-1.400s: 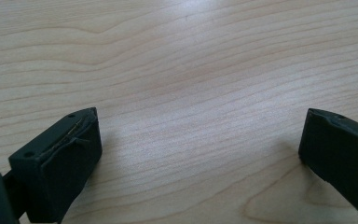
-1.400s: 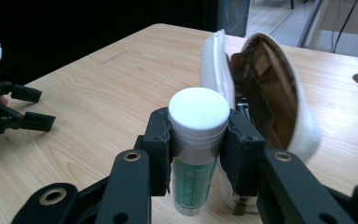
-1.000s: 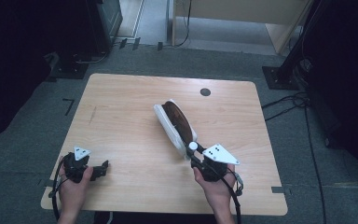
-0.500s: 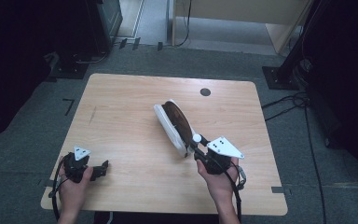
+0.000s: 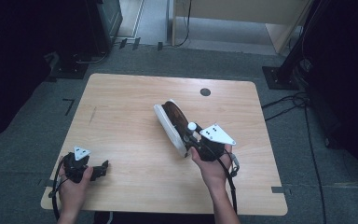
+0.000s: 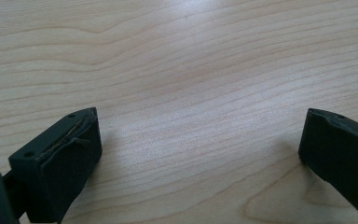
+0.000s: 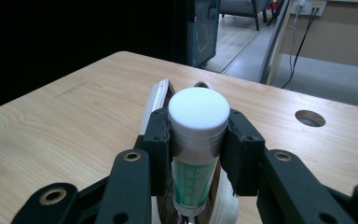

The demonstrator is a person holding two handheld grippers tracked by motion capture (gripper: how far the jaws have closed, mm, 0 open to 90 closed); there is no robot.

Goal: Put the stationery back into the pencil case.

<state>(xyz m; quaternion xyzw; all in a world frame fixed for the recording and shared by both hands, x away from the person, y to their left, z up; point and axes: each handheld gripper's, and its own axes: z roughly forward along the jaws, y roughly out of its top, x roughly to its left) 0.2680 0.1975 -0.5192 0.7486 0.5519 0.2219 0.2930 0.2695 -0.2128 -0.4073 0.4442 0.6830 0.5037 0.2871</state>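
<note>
My right gripper (image 5: 192,134) is shut on a tube (image 5: 191,126) with a white cap and a green label, held just above the table at the near end of a white case (image 5: 166,122). The case lies at the table's middle, open, with a brown inside. In the right gripper view both jaws press the tube (image 7: 198,116) just below its cap, and the white case (image 7: 154,100) lies behind and beneath it. My left gripper (image 5: 103,167) rests near the table's front left corner. In the left gripper view it (image 6: 200,149) stands open over bare wood.
The light wooden table (image 5: 121,107) has a round cable hole (image 5: 205,92) near its far edge, also in the right gripper view (image 7: 310,118). Dark equipment stands and cables surround the table on the grey floor.
My right gripper has moved a little right and away from the front edge, rising slightly with the tube still in its jaws. The left gripper has stayed put.
</note>
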